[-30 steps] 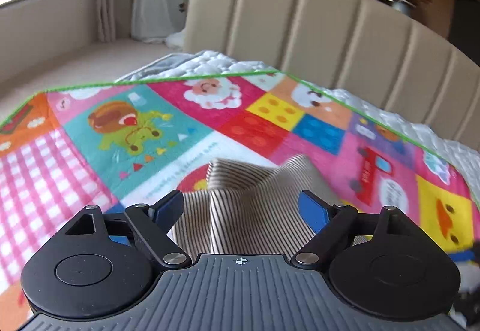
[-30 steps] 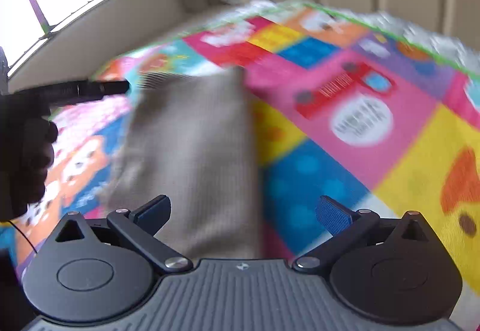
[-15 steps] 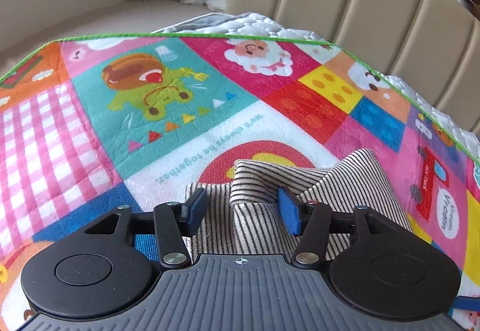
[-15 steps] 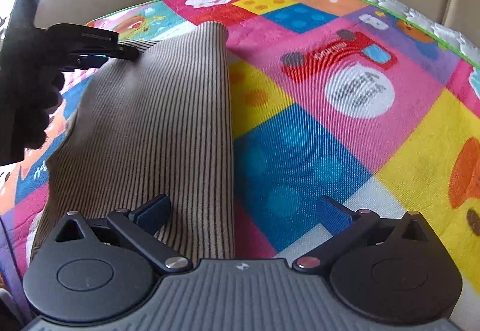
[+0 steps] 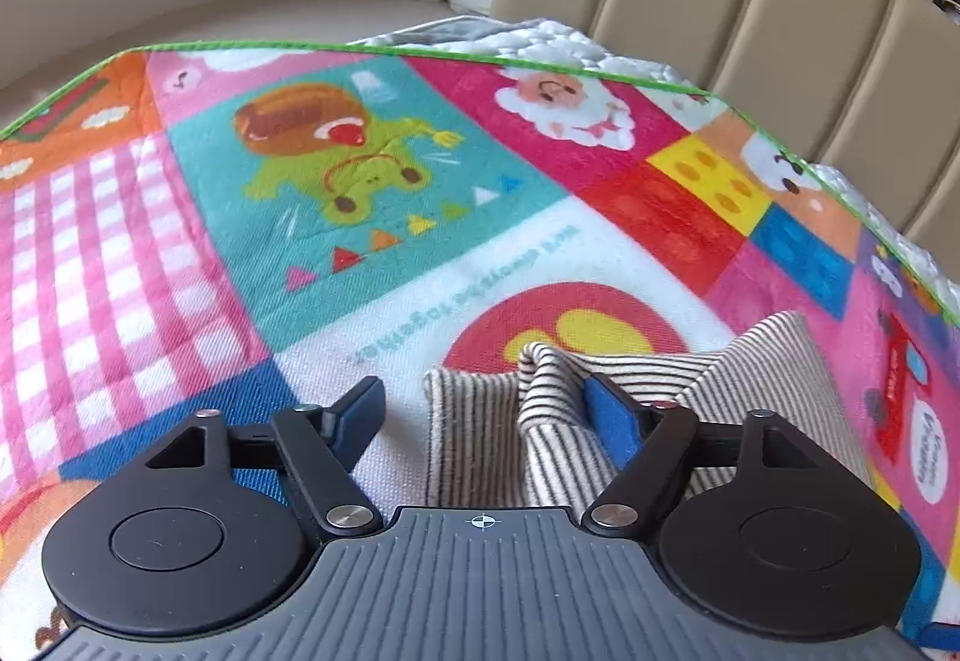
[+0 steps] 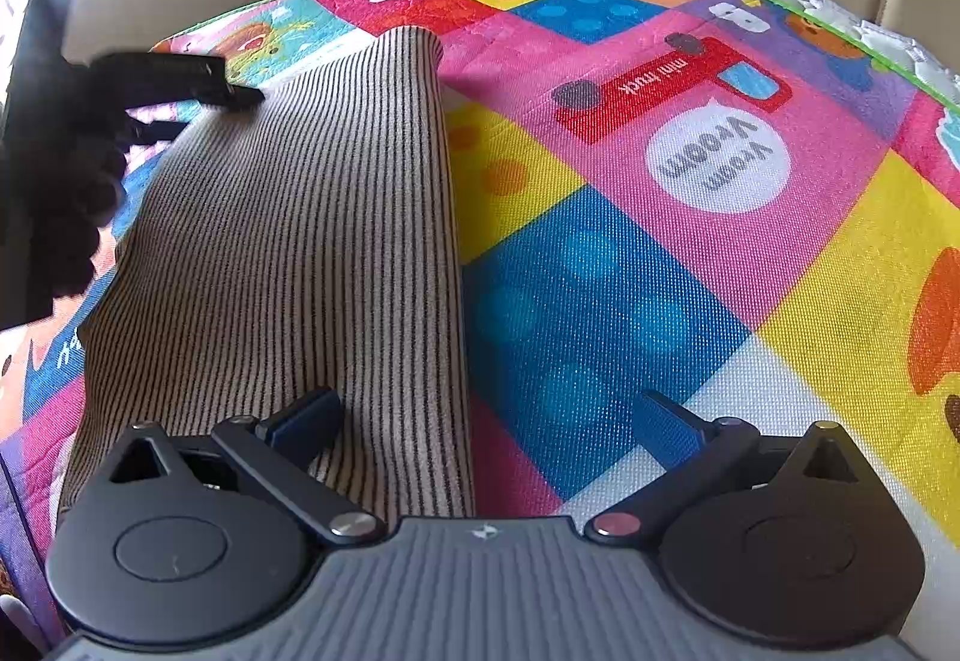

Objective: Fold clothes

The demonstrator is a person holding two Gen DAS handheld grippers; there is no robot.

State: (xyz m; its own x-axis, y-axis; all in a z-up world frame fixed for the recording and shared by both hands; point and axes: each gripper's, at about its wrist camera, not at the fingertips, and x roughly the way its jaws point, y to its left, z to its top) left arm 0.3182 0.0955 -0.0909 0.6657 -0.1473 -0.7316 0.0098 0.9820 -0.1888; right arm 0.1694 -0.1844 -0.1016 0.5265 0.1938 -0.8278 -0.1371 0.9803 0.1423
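Observation:
A beige garment with thin dark stripes point(image 6: 288, 253) lies folded into a long strip on a colourful play mat point(image 6: 660, 217). In the left wrist view its far end point(image 5: 600, 421) is bunched in a small raised fold. My left gripper point(image 5: 486, 409) is open; its right finger touches that fold and its left finger sits over the mat. My right gripper point(image 6: 492, 421) is open, low over the near end of the garment, with its left finger over the cloth and its right finger over the mat. The left gripper also shows in the right wrist view point(image 6: 180, 79), at the garment's far left corner.
The mat point(image 5: 300, 217) covers a bed with a white quilt point(image 5: 540, 37) showing at its green-trimmed edge. A padded beige headboard point(image 5: 750, 1) stands behind. A window ledge point(image 5: 180, 1) and curtain are at the far left.
My left gripper has opened from a narrow gap to a wide one around the bunched end of the garment. My right gripper stays open and has moved slightly forward over the near end.

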